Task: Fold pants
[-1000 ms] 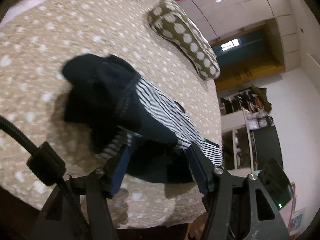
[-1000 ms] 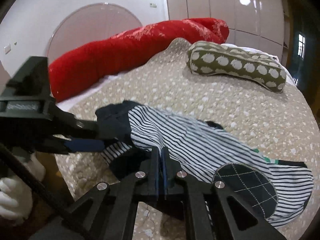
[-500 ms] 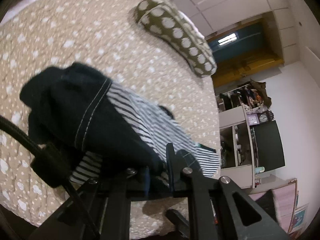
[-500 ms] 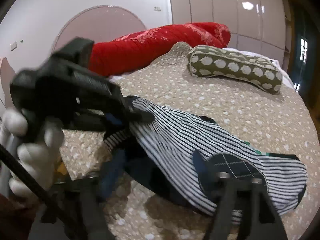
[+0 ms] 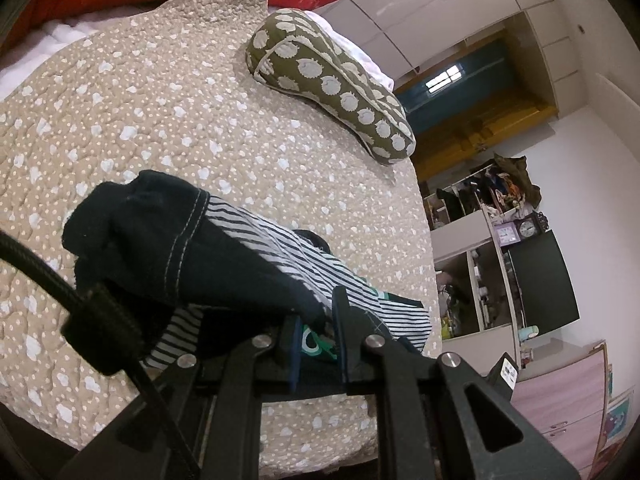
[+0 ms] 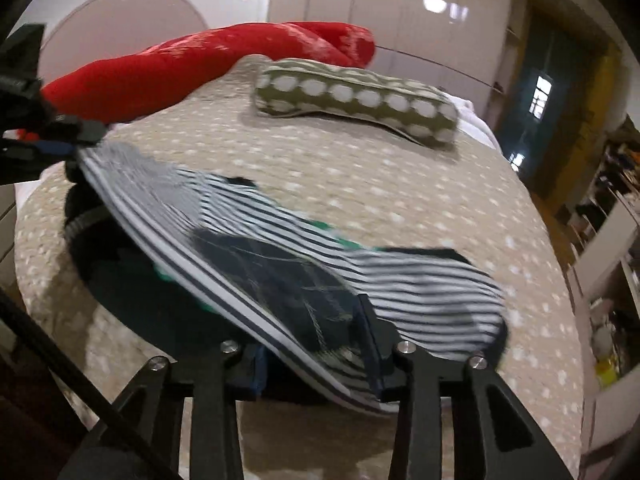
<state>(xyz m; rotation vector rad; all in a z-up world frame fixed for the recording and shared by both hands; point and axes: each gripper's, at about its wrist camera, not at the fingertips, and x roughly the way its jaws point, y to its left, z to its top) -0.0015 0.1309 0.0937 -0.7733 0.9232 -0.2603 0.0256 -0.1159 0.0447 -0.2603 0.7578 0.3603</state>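
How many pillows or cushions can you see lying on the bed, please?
2. The olive cushion with white spots lies on the beige quilt beyond the striped pants; the long red pillow lies behind it at the bed's far edge. Others may be out of view.

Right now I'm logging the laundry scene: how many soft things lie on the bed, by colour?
Striped navy and white pants: 1
Olive polka-dot pillow: 1
Red bolster: 1
Total: 3
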